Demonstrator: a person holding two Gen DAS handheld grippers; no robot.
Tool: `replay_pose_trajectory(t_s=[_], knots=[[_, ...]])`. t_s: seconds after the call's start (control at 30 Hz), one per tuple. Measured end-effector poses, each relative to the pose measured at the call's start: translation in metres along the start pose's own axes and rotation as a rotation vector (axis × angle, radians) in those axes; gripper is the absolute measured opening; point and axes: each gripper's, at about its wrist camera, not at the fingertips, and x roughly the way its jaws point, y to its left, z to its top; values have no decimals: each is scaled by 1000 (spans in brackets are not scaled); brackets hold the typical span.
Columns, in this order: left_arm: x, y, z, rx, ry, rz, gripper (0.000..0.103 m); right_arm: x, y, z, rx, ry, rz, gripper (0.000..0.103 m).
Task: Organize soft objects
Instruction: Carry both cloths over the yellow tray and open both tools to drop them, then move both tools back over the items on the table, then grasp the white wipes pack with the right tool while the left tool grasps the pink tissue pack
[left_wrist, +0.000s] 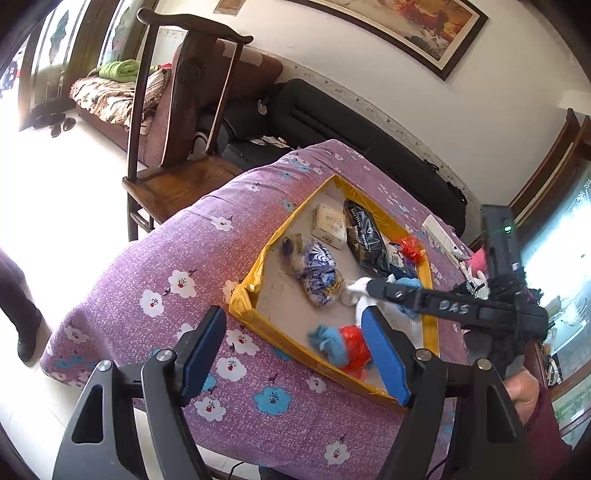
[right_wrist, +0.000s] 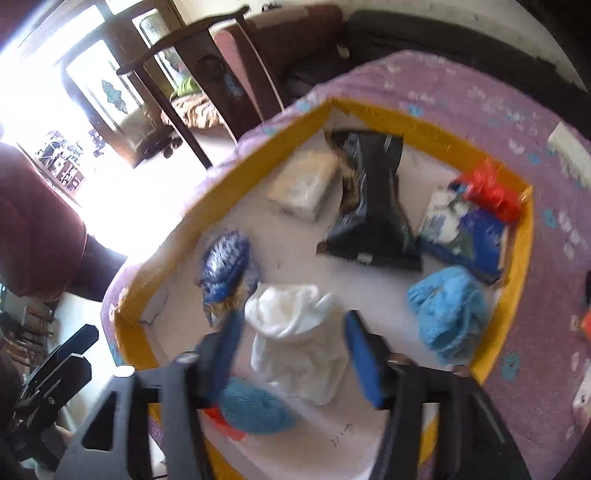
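A shallow box with a yellow taped rim lies on a purple flowered cloth. In the right wrist view a white cloth rests on the box floor between the blue pads of my right gripper, which stands open around it. A blue fluffy cloth lies to its right, and another blue cloth with a red bag sits near the front rim. My left gripper hangs open and empty over the box's near corner. The right gripper reaches in from the right.
The box also holds a blue-and-white patterned bag, a black packet, a beige tissue pack and a red bag. A wooden chair stands behind the table. A white power strip lies at the right.
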Motion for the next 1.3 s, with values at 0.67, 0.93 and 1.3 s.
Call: replay_pose_trajectory(t_s=[0.67,0.93,1.3], knots=[[6,-141,-49,327,50,7,82,-200,-212,-145,383,-328,-238,79],[33,-211,-88,454,152,-53,82,-228,-288,-208,558,-376,-301,80],[62,-252,-113,513,239,-54,82,-218,-341,-215,654,-404,-200,80]])
